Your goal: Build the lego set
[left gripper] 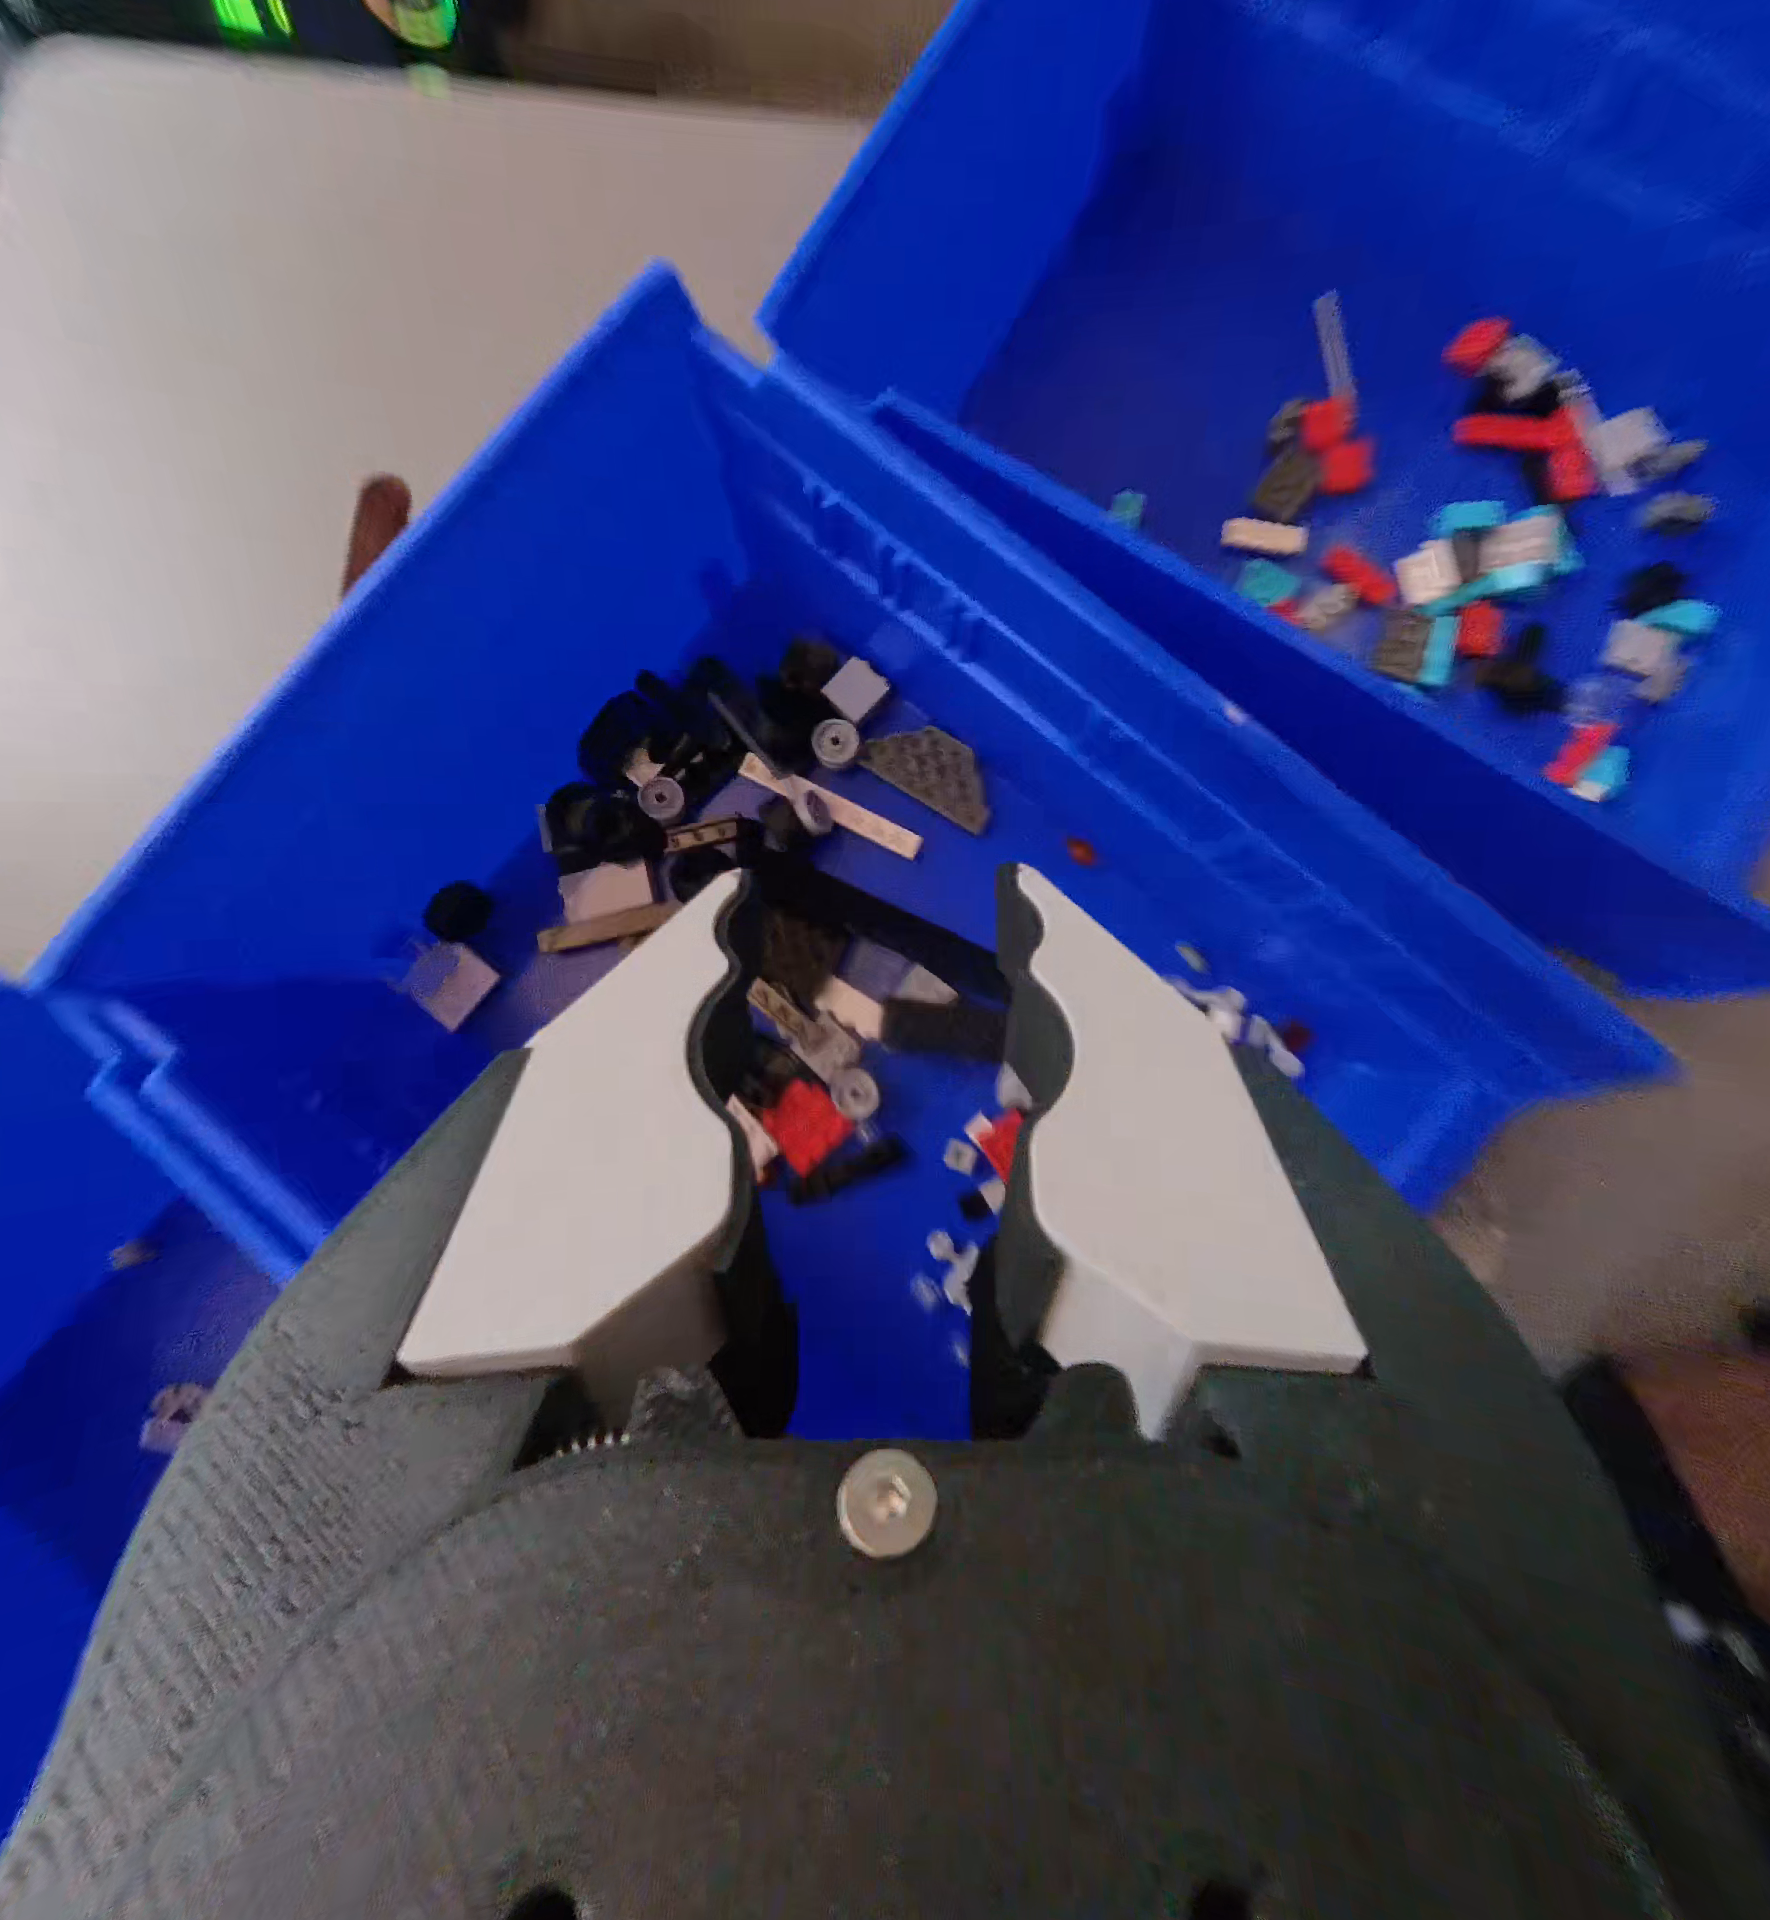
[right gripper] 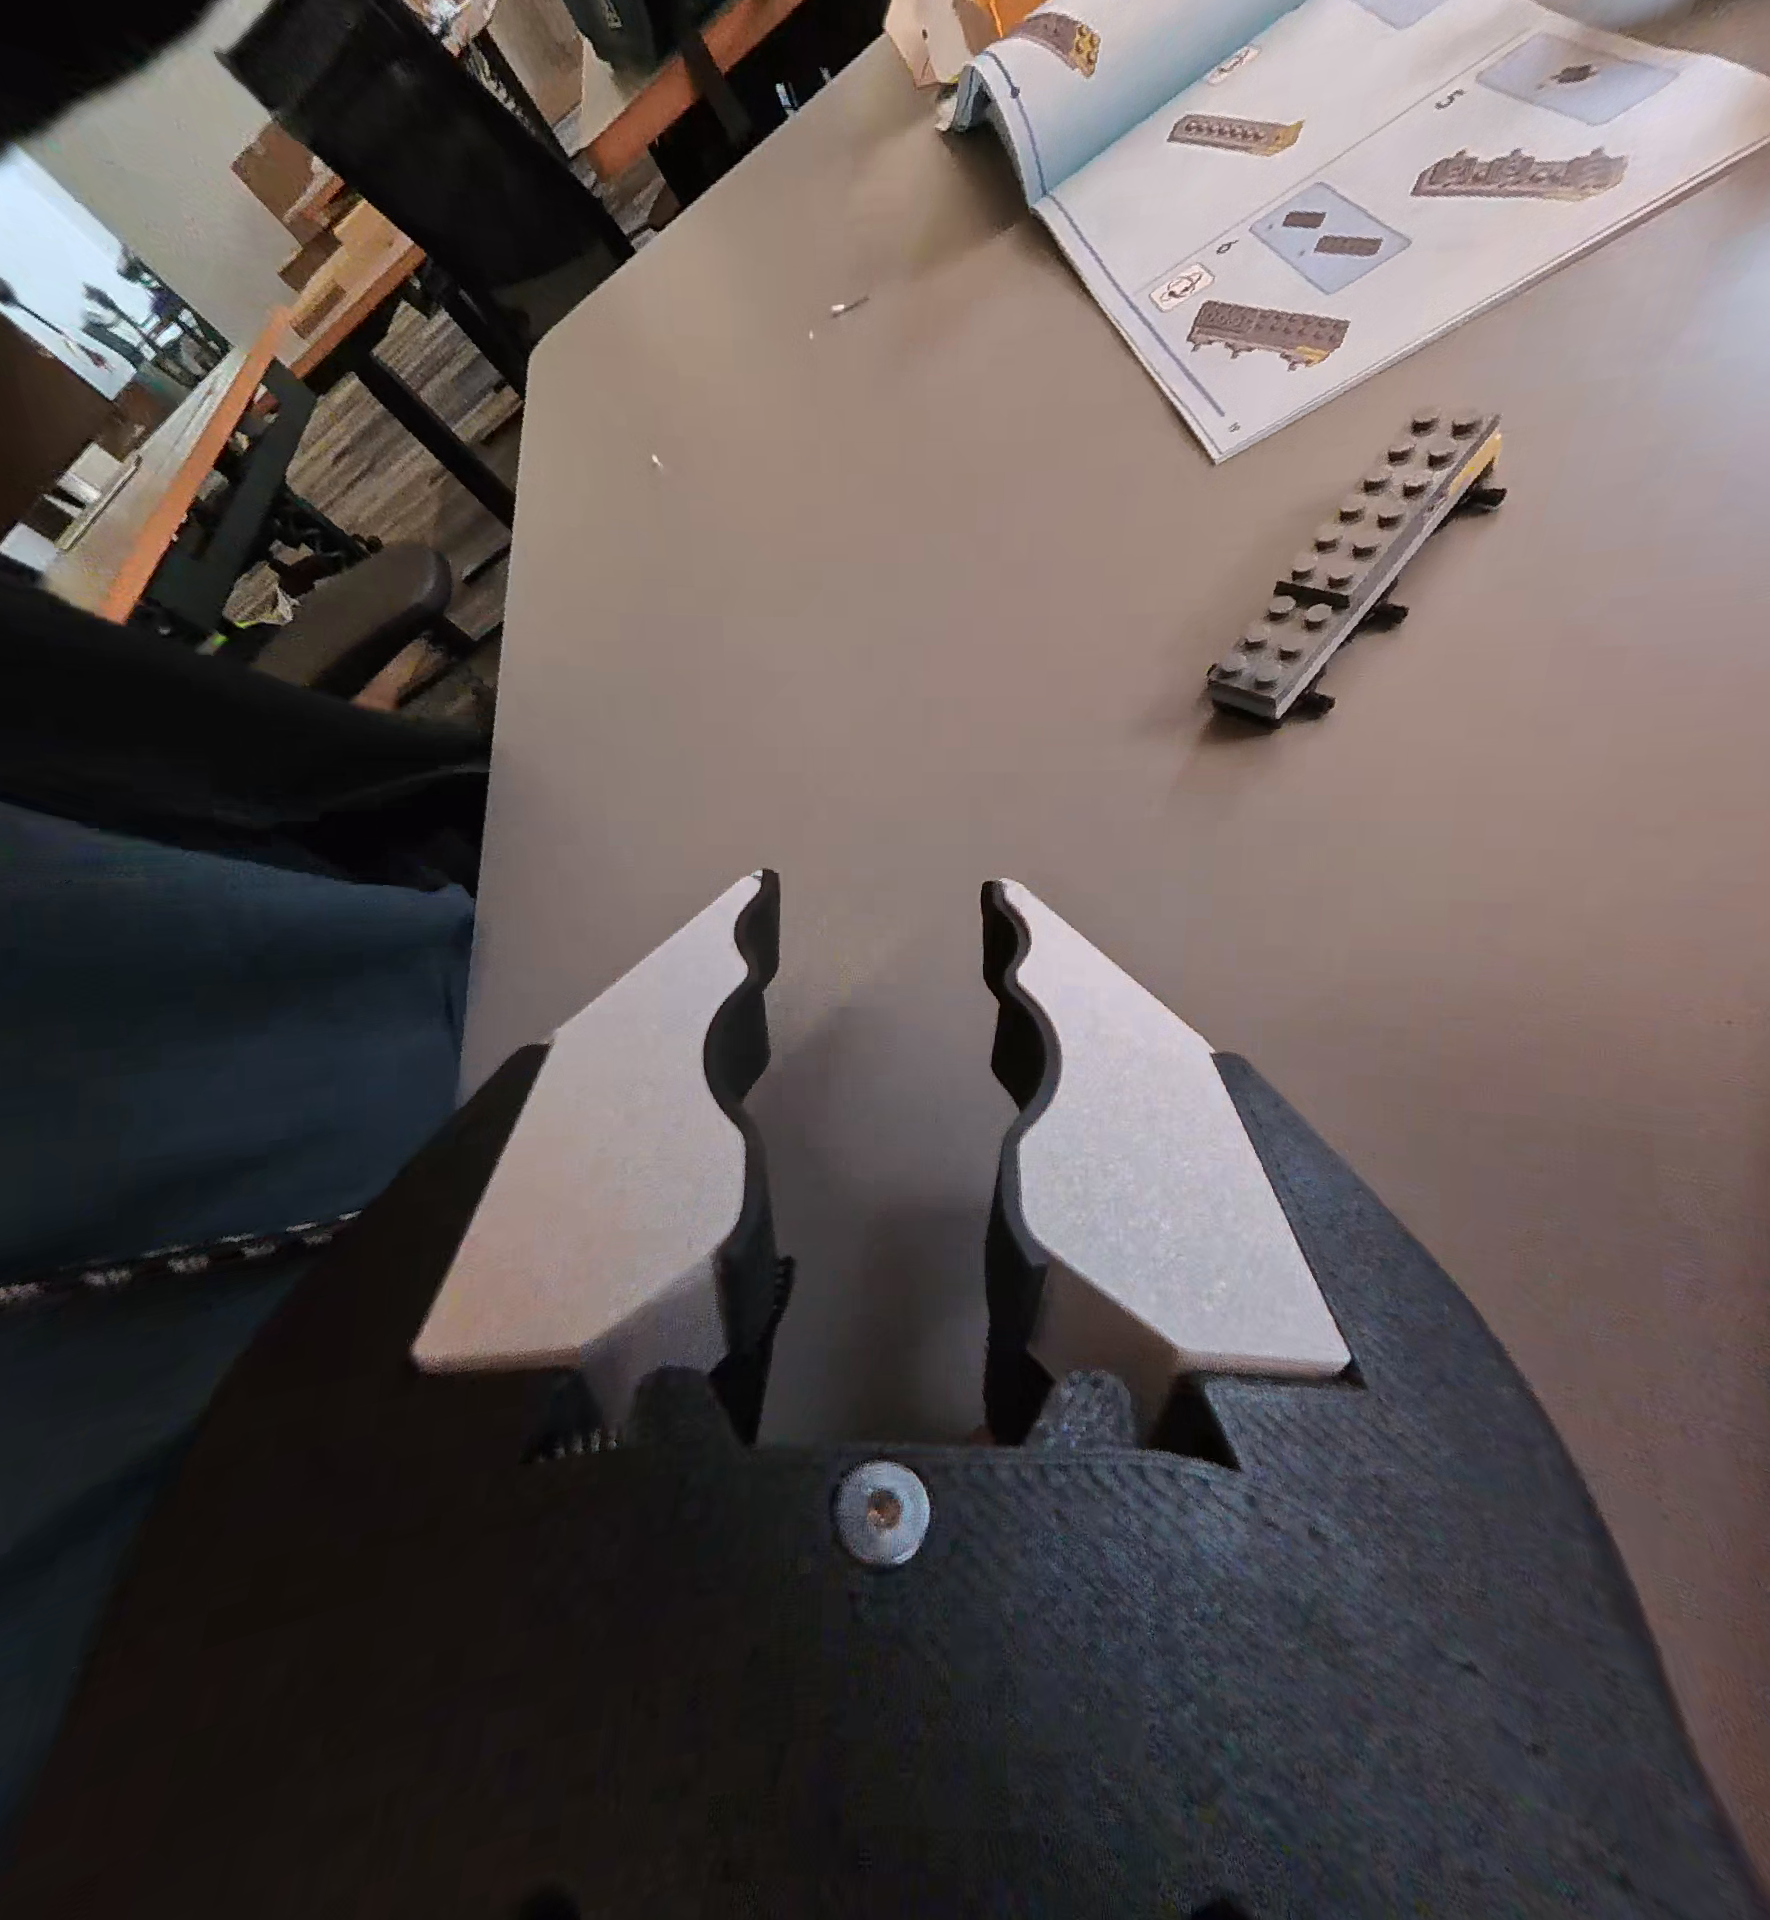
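My left gripper (left gripper: 873, 883) is open and empty, held over a blue bin (left gripper: 507, 582) that holds several black, grey, tan and red lego pieces (left gripper: 756, 790). A red plate (left gripper: 806, 1127) lies between the fingers, lower in the bin. A second blue bin (left gripper: 1120, 229) at the upper right holds red, teal, white and black pieces (left gripper: 1483, 540). My right gripper (right gripper: 879, 883) is open and empty above the grey table (right gripper: 964, 623). A long dark grey studded lego assembly (right gripper: 1364, 566) lies on the table ahead to the right, below the open instruction booklet (right gripper: 1380, 187).
A third blue bin (left gripper: 19, 1299) sits at the lower left of the left wrist view. In the right wrist view the table's left edge (right gripper: 491, 831) runs beside a person's dark blue trouser leg (right gripper: 133, 1039). Chairs and wooden desks (right gripper: 341, 260) stand beyond. The tips of one gripper are about 35 centimeters away from the tips of the other.
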Demonstrator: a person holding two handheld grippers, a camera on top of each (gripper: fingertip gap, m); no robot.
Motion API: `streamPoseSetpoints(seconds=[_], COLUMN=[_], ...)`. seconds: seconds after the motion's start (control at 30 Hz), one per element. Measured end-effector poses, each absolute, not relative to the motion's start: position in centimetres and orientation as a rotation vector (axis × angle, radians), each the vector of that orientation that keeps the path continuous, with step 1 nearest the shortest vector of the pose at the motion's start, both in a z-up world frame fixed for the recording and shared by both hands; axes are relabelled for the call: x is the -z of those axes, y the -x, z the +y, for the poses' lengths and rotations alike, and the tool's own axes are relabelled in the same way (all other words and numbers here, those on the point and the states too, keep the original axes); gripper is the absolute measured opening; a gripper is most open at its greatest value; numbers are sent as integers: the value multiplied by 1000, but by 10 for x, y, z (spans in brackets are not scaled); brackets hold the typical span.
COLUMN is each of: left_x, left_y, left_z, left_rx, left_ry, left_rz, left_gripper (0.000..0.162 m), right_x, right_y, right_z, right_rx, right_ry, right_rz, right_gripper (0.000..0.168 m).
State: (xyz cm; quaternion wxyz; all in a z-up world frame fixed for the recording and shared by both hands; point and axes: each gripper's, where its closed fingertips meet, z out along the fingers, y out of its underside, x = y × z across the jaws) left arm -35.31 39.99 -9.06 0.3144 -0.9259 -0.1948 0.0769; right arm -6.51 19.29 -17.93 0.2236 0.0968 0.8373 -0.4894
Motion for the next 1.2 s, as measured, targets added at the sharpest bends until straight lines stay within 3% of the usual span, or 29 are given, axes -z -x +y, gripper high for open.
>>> streamPoseSetpoints(seconds=[0.17,0.47,0.5,0.73,1.2], left_x=[162,195,198,201,187], left_y=[406,420,420,399,412], left_z=[429,450,451,434,400], left_rx=[-52,258,283,398,-54], left_ry=[2511,2315,2293,2287,2609], left_rz=[-756,-997,-1010,-1095,-817], left_gripper=[44,41,32,17,29], right_x=[182,187,187,186,189], right_y=[60,54,54,56,55], right_z=[194,194,194,194,194], right_rx=[1337,1306,1303,1305,1291], right_ry=[-222,-168,-164,-189,-176], right_rz=[2349,2395,2398,2382,2395], right_gripper=[40,42,42,42,42])
